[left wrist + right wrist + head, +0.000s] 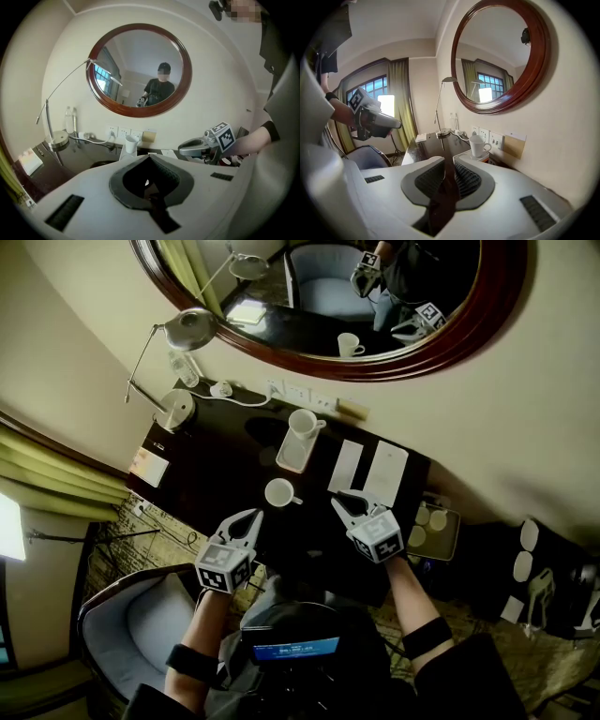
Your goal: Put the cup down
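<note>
A white cup [280, 492] stands upright on the dark desk [216, 474], handle to the right, free of both grippers. My left gripper [250, 518] is just to its near left, shut with nothing in it; in the left gripper view its jaws [150, 157] meet at the tips. My right gripper [339, 503] is to the cup's near right, jaws a narrow slit apart [449, 161] and empty. A second white cup [303, 424] [131, 144] [478, 145] stands on a small white tray [291, 457] nearer the wall.
A desk lamp [176, 410] and a water bottle [185, 369] stand at the desk's left end. White papers [369, 471] lie to the right, wall sockets [298, 392] sit under the round mirror [487, 315]. An armchair [131, 615] is at my near left.
</note>
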### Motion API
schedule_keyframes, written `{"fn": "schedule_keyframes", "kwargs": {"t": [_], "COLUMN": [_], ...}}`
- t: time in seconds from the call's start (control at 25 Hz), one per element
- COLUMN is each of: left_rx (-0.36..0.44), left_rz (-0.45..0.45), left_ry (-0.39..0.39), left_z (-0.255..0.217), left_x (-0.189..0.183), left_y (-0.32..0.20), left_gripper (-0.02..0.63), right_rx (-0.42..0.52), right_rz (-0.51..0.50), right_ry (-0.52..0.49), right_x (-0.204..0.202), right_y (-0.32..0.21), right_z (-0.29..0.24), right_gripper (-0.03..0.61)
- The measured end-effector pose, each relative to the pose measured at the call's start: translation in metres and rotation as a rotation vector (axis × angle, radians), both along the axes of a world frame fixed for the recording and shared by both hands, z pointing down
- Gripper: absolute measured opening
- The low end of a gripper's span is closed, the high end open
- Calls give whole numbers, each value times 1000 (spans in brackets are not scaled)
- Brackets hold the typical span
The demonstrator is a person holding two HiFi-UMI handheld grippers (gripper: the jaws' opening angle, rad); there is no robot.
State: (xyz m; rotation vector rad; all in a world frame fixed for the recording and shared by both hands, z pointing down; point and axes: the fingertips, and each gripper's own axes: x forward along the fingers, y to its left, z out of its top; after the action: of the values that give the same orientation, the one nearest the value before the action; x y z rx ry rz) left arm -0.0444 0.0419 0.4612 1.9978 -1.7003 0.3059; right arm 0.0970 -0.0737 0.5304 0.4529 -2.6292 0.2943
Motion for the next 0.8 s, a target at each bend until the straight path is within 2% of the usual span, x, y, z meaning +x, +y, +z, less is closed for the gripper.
{"fn": "schedule_keyframes", "kwargs": {"t": [0.08,0.2,0.4,0.48,0.64,0.8], "left_rx": [-17,-37,-34,-26,-13,-13], "left_rz": [4,0,-17,-11,-24,-27], "left_ry": [-5,-9,-21,-13,6,18], "left_z": [7,15,17,24,38,50], "left_x": [1,4,4,5,7,10], "left_y": [-5,-15,-40,-49,-69,-80], "left_gripper": [1,1,1,1,1,0], "right_rx": [16,3,11,22,41,50], "right_rz": [-25,-55,-125,-144,-201,-215], "right_ry": [2,8,-2,5,-4,31], "right_x": [-3,-11,-36,-42,-65,-72], "right_y": [-16,-41,-78,-94,-113,-127], "right_z": [5,11,19,34,33,56], "right_gripper": [84,133,252,339,402,448]}}
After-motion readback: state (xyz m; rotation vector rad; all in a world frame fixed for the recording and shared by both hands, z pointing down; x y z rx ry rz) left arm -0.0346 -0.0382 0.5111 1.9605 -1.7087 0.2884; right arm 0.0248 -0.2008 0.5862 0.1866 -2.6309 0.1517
